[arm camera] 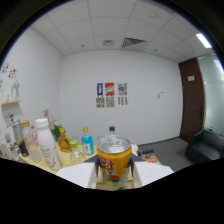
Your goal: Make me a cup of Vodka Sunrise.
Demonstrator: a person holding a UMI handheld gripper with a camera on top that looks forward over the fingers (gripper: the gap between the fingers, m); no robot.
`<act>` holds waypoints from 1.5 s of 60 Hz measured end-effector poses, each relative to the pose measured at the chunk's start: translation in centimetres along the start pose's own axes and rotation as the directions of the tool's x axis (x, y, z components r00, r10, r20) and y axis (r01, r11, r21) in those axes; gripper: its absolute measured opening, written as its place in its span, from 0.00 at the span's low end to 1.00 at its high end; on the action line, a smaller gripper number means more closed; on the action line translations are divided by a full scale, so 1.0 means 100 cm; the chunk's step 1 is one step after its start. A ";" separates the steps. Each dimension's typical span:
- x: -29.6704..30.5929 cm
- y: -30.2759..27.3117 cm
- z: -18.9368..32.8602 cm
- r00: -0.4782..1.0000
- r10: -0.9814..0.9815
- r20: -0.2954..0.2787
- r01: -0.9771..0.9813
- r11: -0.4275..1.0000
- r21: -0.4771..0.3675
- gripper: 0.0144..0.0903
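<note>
The tongs [115,172] are clamped on an orange-yellow can [114,161], one finger pressed against each side of its body, so the can sits upright with its silver top facing up and level. Held that way, nothing should spill while it is carried; the top looks sealed, though the tab is too small to make out. The can seems lifted clear of the tabletop [75,172], which shows pale on either side of the fingers, but whether its base still touches cannot be told, since the lower part is hidden.

To the far left, the other drinks stand grouped on the tabletop: a tall white bottle [46,142] nearest, a small blue-labelled bottle [87,142] to its right, and a yellow-orange container [64,141] between and behind them. A dark-capped bottle [112,131] peeks up just beyond the can. The group is probably kept together as the ingredient stock for the cocktail, with the can likely serving as the orange part. No cup is in sight, so pouring appears not yet begun.
</note>
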 end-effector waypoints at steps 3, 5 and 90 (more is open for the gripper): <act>-0.002 -0.002 -0.015 1.000 -0.010 -0.005 0.010 1.000 0.014 0.47; -0.005 0.000 -0.024 1.000 -0.010 -0.004 0.010 1.000 0.013 0.47; -0.111 0.221 -0.027 -0.363 -0.931 -0.032 0.931 -0.362 -0.037 0.47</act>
